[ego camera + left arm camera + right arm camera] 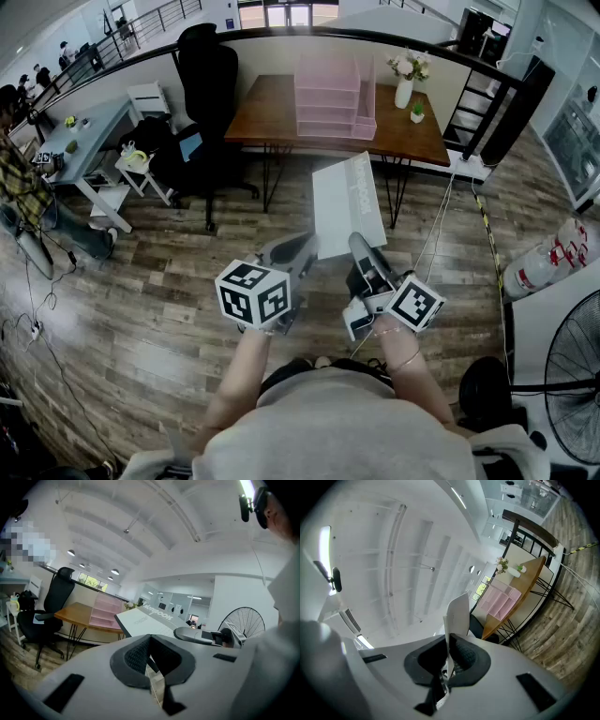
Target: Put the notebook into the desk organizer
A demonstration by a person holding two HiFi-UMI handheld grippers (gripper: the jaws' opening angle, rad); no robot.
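A white notebook (347, 202) is held up in the air over the wooden floor, with my right gripper (359, 246) shut on its near edge. In the right gripper view the notebook (457, 616) stands edge-on between the pads of the right gripper (449, 660). My left gripper (298, 248) hangs just left of the notebook's near corner. Its jaws are shut on nothing in the left gripper view (150, 660), where the notebook (145, 620) lies beyond them. The pink desk organizer (333, 98) stands on the brown desk (262, 112) ahead, apart from both grippers.
A black office chair (211, 84) stands left of the desk. A vase of flowers (405, 80) and a small plant (417, 112) sit on its right end. A fan (572, 375) and red cylinders (548, 262) are at right, a grey desk (84, 131) and a person (23, 187) at left.
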